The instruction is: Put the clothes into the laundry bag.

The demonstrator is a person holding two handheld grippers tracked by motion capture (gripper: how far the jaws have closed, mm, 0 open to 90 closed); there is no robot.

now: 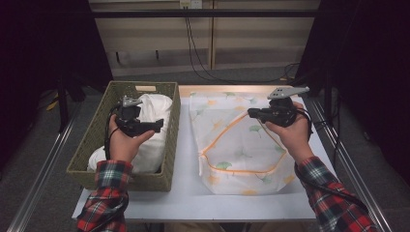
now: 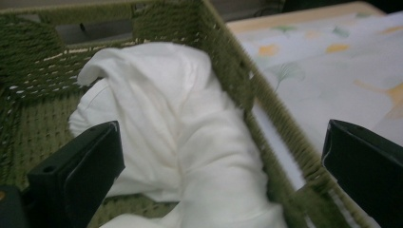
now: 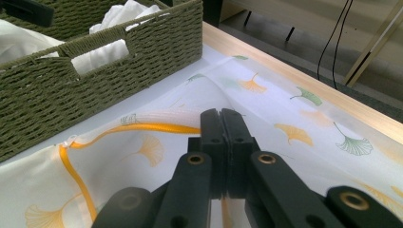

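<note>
Overhead, soft white cloth lies crumpled in a woven green basket beneath the spread left gripper; the right gripper pinches the leaf-printed bag's orange-trimmed edge.

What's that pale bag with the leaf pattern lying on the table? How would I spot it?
Start at the white table and find the green woven basket on its left half. Flat beside it, to the right, lies the white drawstring bag printed with yellow and green ginkgo leaves. Unlike the plain white cloth in the basket, it carries an orange ribbon.
</note>
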